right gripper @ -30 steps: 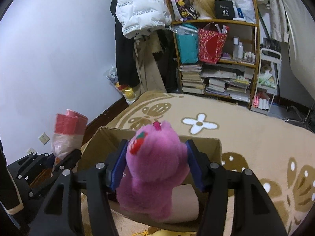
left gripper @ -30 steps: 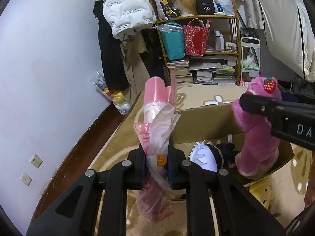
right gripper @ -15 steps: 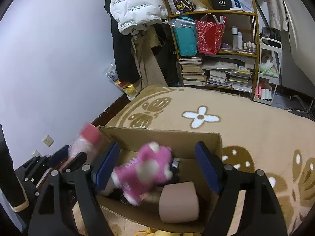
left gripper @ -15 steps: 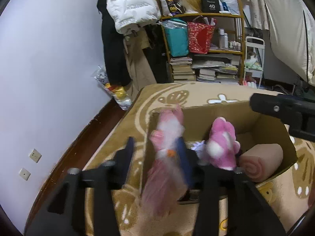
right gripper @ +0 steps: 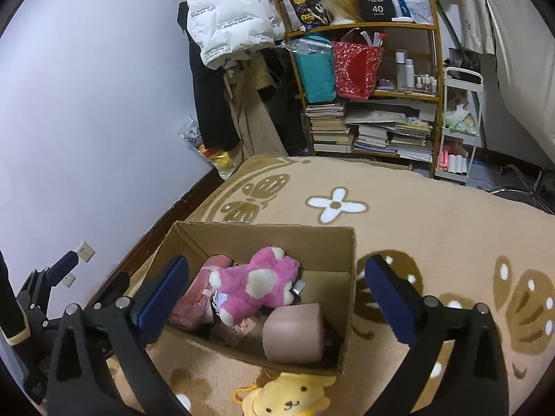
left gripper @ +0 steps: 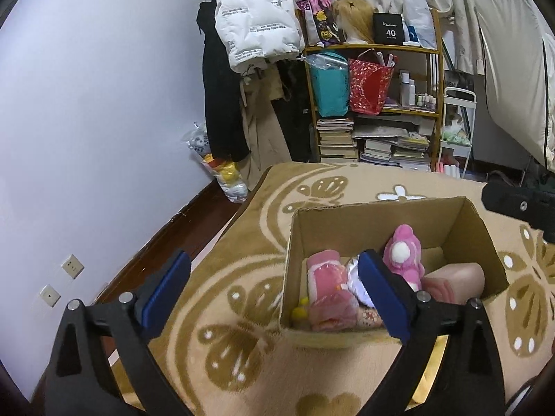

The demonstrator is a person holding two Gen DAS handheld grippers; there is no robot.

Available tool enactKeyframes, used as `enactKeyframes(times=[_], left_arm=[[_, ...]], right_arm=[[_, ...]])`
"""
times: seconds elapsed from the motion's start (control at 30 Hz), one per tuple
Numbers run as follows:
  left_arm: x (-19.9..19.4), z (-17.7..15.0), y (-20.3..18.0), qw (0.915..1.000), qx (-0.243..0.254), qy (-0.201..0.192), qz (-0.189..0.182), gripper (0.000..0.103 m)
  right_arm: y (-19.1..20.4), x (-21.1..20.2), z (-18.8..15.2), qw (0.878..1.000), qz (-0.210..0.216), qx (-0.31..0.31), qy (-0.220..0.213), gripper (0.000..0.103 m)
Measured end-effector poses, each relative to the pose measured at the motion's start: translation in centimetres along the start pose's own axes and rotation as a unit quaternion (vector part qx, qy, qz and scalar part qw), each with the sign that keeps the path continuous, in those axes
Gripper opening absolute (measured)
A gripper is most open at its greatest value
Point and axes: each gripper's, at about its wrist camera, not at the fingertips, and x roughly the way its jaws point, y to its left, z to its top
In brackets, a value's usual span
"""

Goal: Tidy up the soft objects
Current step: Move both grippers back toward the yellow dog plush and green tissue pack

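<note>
Cardboard box (right gripper: 347,270) sits open-topped on the patterned carpet (right gripper: 433,215), near the carpet's left edge by the wall.

Left gripper (left gripper: 274,291): jaws spread wide, nothing between them, held above the box's near left corner. Its blue pads (left gripper: 166,287) are bare.

Right gripper (right gripper: 277,294): jaws likewise spread wide and empty, held over the box's near side.

Contents of the box:
- Pink plush toy (right gripper: 256,287) lies on its side on top of the other items, towards the middle.
- Pink wrapped bundle (left gripper: 329,291) lies along the left wall, partly under the plush toy in the right wrist view.
- Rolled pink towel (right gripper: 293,332) rests in the near right corner, touching the right wall.
- Small white-and-dark item (left gripper: 357,277) is wedged between the bundle and the plush toy; its identity cannot be told.

Yellow plush toy (right gripper: 288,397) lies on the carpet just outside the box's near wall.

Bookshelf (right gripper: 367,90) stands beyond the carpet's far edge.
</note>
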Motion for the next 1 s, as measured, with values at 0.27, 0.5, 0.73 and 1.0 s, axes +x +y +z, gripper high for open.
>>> enactKeyframes(times=[0.27, 0.5, 0.73, 1.0], left_arm=[[-3.3, -1.0, -0.1, 1.0, 0.003, -0.002, 0.0, 0.102], [-5.8, -1.8, -0.4, 1.0, 0.004, -0.003, 0.0, 0.102], [-7.8, -3.3, -1.0, 0.9999, 0.009, 0.005, -0.001, 0.102], [-9.1, -4.7, -1.8, 0.9996, 0.02, 0.019, -0.008, 0.102]], right_arm=[[-0.2, -3.2, -0.5, 1.0, 0.008, 0.007, -0.013, 0.103], [-0.4, -5.5, -1.4, 1.0, 0.014, 0.009, -0.017, 0.103], [-0.6, -7.6, -2.8, 1.0, 0.01, 0.005, -0.017, 0.103], [-1.3, -8.8, -5.1, 1.0, 0.011, 0.002, -0.009, 0.103]])
